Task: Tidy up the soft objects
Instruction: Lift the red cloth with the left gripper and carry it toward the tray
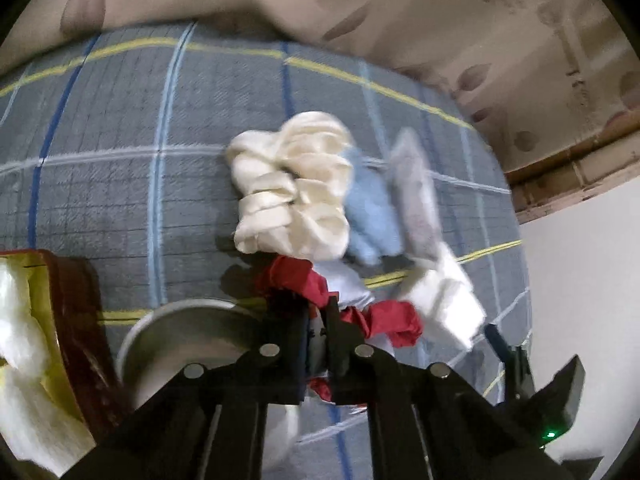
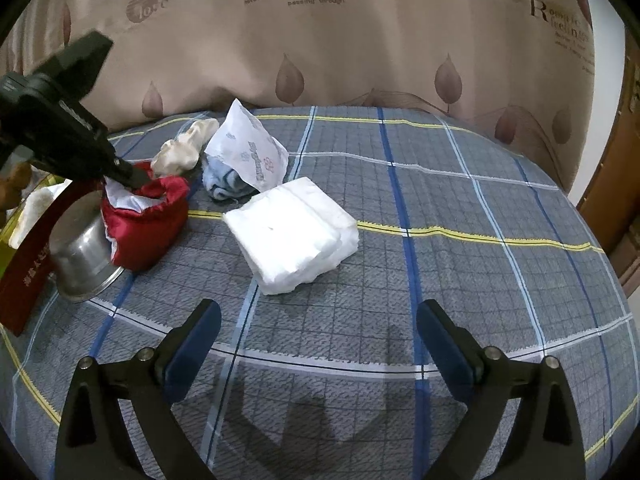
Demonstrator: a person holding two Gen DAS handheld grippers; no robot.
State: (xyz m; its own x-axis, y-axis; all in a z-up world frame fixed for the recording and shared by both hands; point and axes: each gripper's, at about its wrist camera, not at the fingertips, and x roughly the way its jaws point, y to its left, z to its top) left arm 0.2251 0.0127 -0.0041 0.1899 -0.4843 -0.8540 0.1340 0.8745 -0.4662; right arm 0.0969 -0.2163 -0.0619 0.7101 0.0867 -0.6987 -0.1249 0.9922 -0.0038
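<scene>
Flanking one red pouch (image 2: 146, 220): two hand-held grippers.

A bed with a grey plaid sheet (image 2: 460, 280) carries a white pad stack (image 2: 292, 236), a red pouch (image 2: 148, 220) against a steel pot (image 2: 80, 264), a cream cloth (image 2: 182, 152), a blue cloth (image 2: 220, 188) under a printed packet (image 2: 250, 152)

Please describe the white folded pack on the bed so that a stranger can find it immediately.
Look at the grey plaid bedcover, in front of the beige curtain. Near its middle lies the white folded pack, flat and alone, right of the red pouch. Unlike the printed packet behind it, it is plain white, thick and padded.
</scene>
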